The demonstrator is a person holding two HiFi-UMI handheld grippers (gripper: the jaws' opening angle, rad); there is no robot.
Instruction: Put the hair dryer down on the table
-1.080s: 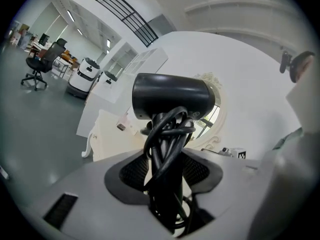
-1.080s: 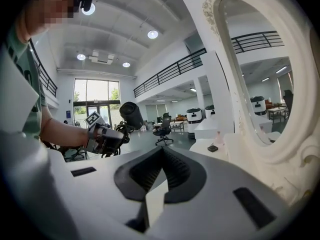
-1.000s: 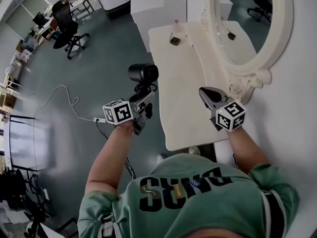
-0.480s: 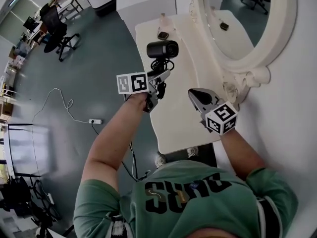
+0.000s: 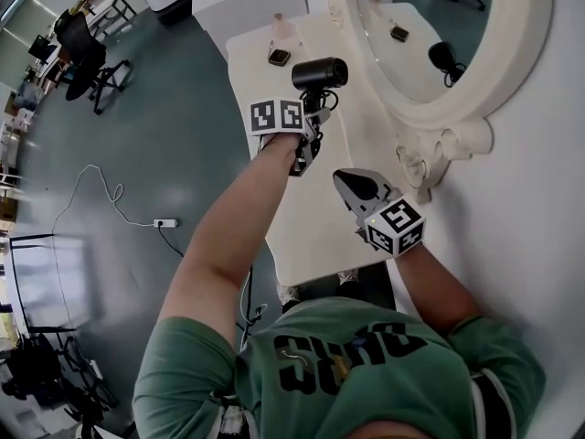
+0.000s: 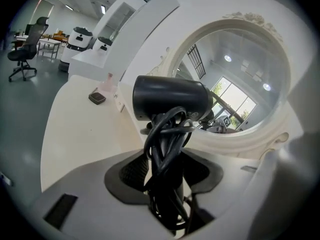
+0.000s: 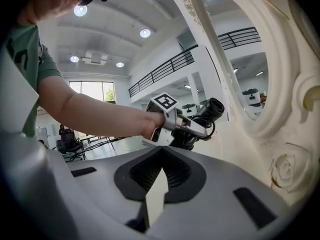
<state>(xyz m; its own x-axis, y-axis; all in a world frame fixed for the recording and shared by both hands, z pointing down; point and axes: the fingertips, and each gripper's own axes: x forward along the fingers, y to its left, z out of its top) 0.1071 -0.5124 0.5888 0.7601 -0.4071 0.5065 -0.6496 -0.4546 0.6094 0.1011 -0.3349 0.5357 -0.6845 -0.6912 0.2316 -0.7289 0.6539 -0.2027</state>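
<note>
Grey-green floor (image 5: 155, 126) filled the left of the head view, with a black office chair (image 5: 82, 48) at upper left and a white power strip (image 5: 165, 222) with its cord trailing loose at mid left. Against the white wall on the right stood the cream desk (image 5: 315, 227), and above it an oval mirror (image 5: 420, 35) in a carved pale frame. At the desk's far end, near the top of the frame, lay a small dark object (image 5: 278, 57).

My left gripper (image 6: 167, 174) was clamped on the handle of the black hair dryer (image 5: 320, 73), its cord wound in loops round that handle. The dryer sat over the far half of the desk, upper centre of the frame, barrel pointing toward the mirror.

My right gripper (image 7: 159, 176) hung over the near part of the desk by the mirror's frame, its tips together with nothing between them.
</note>
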